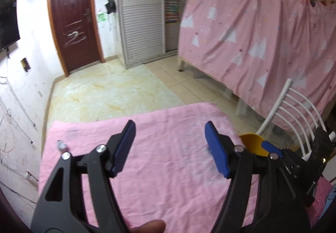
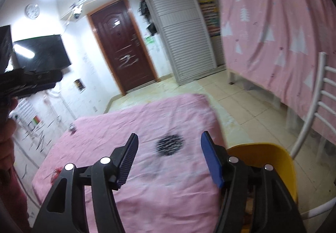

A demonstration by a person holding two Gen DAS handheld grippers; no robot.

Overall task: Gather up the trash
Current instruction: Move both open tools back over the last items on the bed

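A table under a pink cloth (image 1: 159, 170) fills the lower half of both views (image 2: 168, 191). A small crumpled silvery scrap (image 1: 61, 145) lies near its left edge. In the right wrist view a round black ribbed piece (image 2: 169, 145) lies on the cloth, with a small dark scrap (image 2: 72, 129) at the far left and a blurred reddish bit (image 2: 55, 176) nearer. A yellow bin (image 2: 271, 157) stands at the table's right edge, also showing in the left wrist view (image 1: 253, 144). My left gripper (image 1: 170, 130) is open and empty above the cloth. My right gripper (image 2: 169, 142) is open and empty, with the black piece between its fingertips.
A white slatted chair (image 1: 294, 111) stands right of the table, before a pink curtain (image 1: 262, 33). A brown door (image 1: 73, 20), a white louvred wardrobe (image 1: 142, 12) and a wall TV (image 2: 42, 54) lie beyond tiled floor. The left gripper's body (image 2: 29, 83) shows at the right view's left edge.
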